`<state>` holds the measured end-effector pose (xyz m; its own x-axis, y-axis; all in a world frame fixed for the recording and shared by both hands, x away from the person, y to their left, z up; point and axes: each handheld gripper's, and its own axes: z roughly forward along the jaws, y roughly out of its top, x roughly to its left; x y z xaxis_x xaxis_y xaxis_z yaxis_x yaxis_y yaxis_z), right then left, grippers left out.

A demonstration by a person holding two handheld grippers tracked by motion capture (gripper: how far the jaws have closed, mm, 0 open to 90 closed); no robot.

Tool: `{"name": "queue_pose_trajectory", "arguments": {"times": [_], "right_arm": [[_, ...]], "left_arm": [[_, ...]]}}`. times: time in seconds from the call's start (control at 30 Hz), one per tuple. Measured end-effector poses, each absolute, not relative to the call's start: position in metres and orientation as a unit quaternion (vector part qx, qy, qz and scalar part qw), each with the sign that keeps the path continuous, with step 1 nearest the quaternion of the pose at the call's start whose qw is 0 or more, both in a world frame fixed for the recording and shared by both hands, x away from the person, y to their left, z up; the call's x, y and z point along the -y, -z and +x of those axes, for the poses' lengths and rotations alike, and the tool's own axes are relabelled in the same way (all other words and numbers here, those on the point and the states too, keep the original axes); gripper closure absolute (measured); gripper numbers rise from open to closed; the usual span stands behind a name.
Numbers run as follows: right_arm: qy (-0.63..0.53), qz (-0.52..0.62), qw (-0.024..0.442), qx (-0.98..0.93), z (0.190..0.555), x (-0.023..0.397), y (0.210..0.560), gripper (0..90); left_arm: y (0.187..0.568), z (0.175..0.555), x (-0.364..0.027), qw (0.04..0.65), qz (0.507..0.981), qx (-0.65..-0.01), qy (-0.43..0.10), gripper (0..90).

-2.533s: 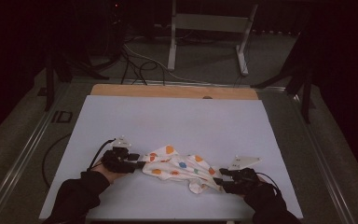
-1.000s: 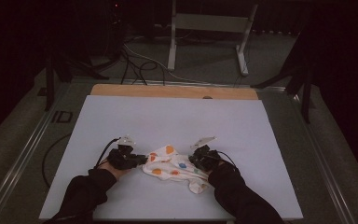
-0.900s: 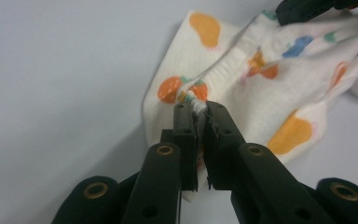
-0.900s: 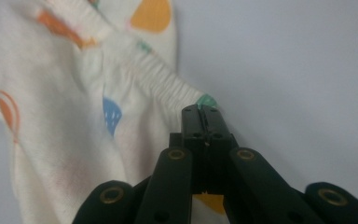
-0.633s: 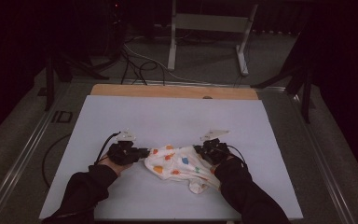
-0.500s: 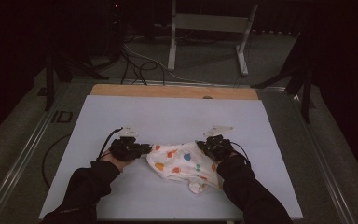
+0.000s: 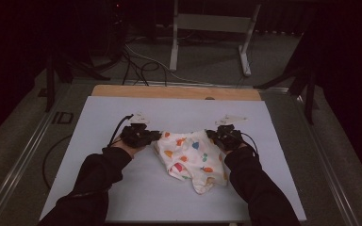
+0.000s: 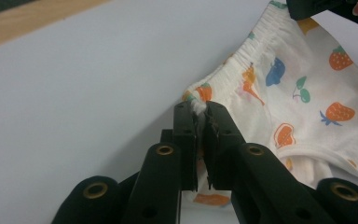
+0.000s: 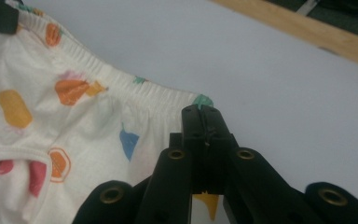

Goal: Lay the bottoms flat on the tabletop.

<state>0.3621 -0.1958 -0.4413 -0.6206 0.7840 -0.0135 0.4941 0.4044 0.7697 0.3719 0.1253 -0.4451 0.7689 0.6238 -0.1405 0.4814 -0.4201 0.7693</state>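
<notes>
Left gripper view: the left gripper (image 8: 200, 109) has its two black jaws pinched together on the elastic waistband of a small pair of fruit-print shorts (image 8: 289, 107), a fold of cream fabric squeezed between the tips. The waistband runs away from the jaws toward the upper right corner, where the dark tip of the other gripper holds its far end. Right gripper view: the right gripper (image 9: 202, 112) is likewise clamped on the waistband at the opposite corner of the shorts (image 9: 74, 126), its jaws meeting with only cloth between them, a green printed leaf just beside the tips. High view: the person's two hands, in dark sleeves, come in from the bottom edge with the left gripper (image 7: 156, 135) and right gripper (image 7: 211, 134) facing each other and the shorts (image 7: 191, 157) strung between them by the waistband. The rest of the garment trails toward the person, its lower end lying bunched on the white table top (image 7: 99, 117). Printed strawberries, cherries and orange shapes dot the cream cloth. A strip of bare wood (image 7: 174, 92) borders the far edge of the white surface, and beyond it cables (image 7: 139, 63) lie on the dark floor near a grey metal stand (image 7: 209, 33).
</notes>
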Motion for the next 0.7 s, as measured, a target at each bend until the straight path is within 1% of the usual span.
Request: {"name": "queue_pose_trajectory", "arguments": {"times": [0.3,0.5,0.7], "right_arm": [[-0.380,0.403,0.215,-0.804,0.379,0.202,0.437,90.0],[-0.369,0.410,0.231,-0.801,0.397,0.206,0.437,90.0],[-0.366,0.421,0.236,-0.796,0.409,0.207,0.441,90.0]], "left_arm": [[0.447,0.397,-0.115,0.439,0.827,-0.336,-0.102,84.2],[0.449,0.412,-0.108,0.433,0.825,-0.344,-0.115,84.1],[0.447,0.426,-0.100,0.425,0.827,-0.343,-0.131,84.0]]}}
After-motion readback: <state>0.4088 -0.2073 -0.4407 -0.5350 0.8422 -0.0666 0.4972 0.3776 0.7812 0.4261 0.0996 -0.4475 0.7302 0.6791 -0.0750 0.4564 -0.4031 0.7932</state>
